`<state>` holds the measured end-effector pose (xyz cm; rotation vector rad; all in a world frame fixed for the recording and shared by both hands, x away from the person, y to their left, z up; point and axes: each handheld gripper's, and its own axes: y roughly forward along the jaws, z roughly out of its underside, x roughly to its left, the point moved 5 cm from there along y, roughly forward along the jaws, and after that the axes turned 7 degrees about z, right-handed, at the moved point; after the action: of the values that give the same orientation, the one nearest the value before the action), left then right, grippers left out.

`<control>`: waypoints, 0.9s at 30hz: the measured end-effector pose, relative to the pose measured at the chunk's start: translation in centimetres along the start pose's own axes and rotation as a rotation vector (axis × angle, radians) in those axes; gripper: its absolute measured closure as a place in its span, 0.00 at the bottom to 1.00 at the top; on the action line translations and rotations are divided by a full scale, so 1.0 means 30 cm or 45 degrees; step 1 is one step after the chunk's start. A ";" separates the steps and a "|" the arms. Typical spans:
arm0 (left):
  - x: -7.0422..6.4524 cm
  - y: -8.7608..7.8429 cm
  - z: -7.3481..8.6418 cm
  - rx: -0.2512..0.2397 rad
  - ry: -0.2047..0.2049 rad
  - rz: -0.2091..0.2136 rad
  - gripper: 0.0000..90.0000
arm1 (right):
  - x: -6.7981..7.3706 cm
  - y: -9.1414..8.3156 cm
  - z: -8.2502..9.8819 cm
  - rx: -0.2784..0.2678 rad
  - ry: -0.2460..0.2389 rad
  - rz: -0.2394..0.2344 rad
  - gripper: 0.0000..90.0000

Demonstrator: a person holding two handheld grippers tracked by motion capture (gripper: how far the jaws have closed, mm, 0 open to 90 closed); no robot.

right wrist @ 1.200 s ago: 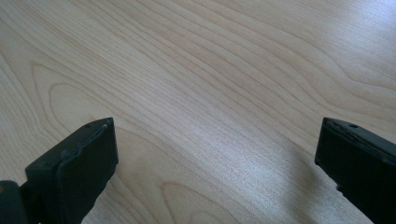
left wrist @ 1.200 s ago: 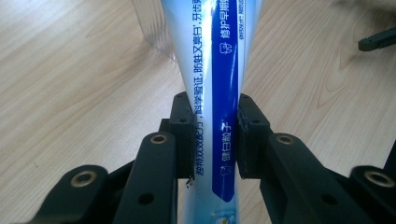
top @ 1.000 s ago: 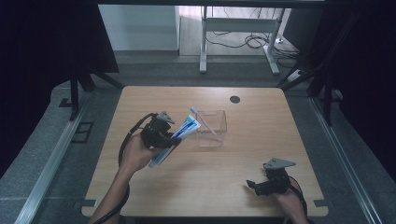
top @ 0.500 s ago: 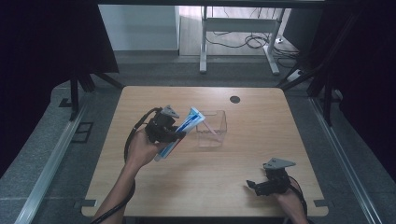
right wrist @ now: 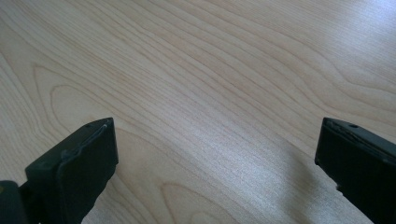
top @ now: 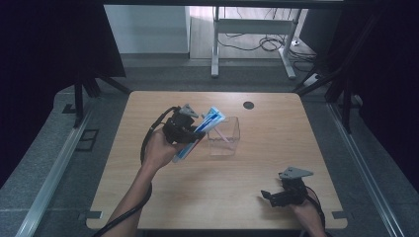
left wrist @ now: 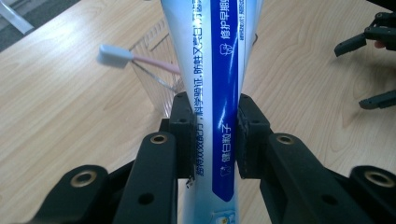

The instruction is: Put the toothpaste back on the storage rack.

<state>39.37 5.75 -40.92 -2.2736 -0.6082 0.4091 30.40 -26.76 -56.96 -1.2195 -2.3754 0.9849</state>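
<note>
The left claw (left wrist: 215,135) is clamping a blue-and-white toothpaste tube (left wrist: 212,70), tilting it over the clear cup (top: 225,136) holding a pink toothbrush (left wrist: 135,57); the right claw (top: 276,196) is resting wide open on the counter (top: 207,192).

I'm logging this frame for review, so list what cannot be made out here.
- Toothpaste tube: both ends cut off by the left gripper view's top and bottom edges; its cap is too small to make out in the high view.
- Toothbrush: handle hidden behind the tube in the left gripper view.
- Clear cup: bottom too small and blurred in the high view.
- Right gripper: jaw tips too small in the high view.
</note>
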 end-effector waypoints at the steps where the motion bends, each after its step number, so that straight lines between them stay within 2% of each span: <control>1: 0.000 0.003 -0.008 0.000 0.006 -0.005 0.80 | 0.001 0.000 0.000 0.000 0.000 -0.003 0.00; 8: 0.005 0.025 -0.068 -0.034 0.032 -0.018 0.80 | 0.001 0.000 -0.001 0.000 -0.001 -0.002 0.00; 20: 0.036 0.099 -0.152 -0.085 0.035 -0.019 0.80 | -0.006 -0.003 0.000 -0.004 0.004 -0.002 0.00; 27: 0.047 0.127 -0.192 -0.138 0.023 -0.019 0.80 | -0.006 -0.002 0.000 -0.005 0.002 -0.006 0.00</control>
<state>44.32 0.83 -39.92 -2.3712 -0.6521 0.3554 30.47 -26.94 -56.92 -1.2152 -2.3790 0.9782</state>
